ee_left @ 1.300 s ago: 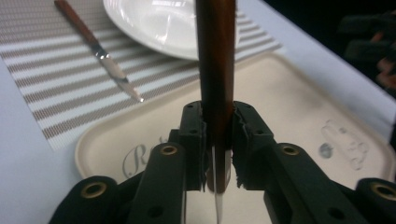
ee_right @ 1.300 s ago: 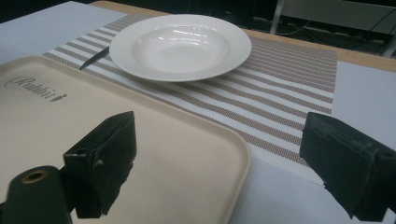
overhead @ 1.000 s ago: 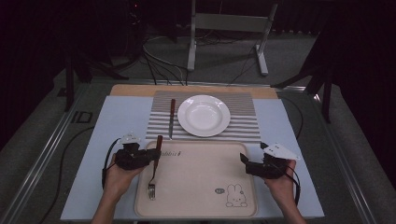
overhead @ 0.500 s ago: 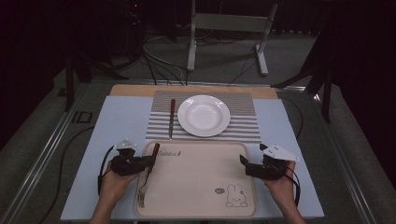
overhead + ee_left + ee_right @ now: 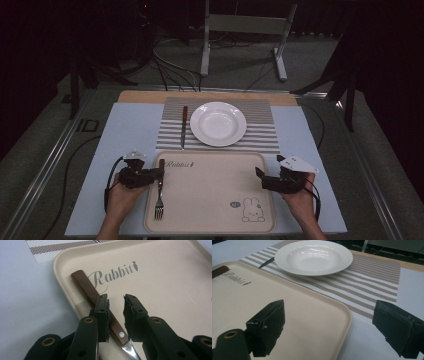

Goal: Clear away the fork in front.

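A fork [image 5: 159,192] with a brown wooden handle [image 5: 86,286] lies on the left side of the beige rabbit tray [image 5: 210,200], tines toward the near edge. My left gripper [image 5: 159,174] sits low over the handle. Its jaws [image 5: 116,298] stand a narrow gap apart with the handle running at a slant between them. My right gripper [image 5: 260,175] hangs at the tray's right rim, wide open with nothing in it [image 5: 332,327]; one jaw is over the tray [image 5: 294,322], the other over the blue mat. A white plate [image 5: 218,123] and a knife [image 5: 184,125] rest on the striped placemat [image 5: 260,130].
The blue mat [image 5: 125,150] covers the table, with a wooden strip [image 5: 145,96] at its far edge. Cables trail off the left side. A metal stand [image 5: 240,30] rises beyond the table.
My left gripper has drawn back toward the near edge with the fork, which now lies flat and straight along the tray's left side. The right gripper has stayed put.
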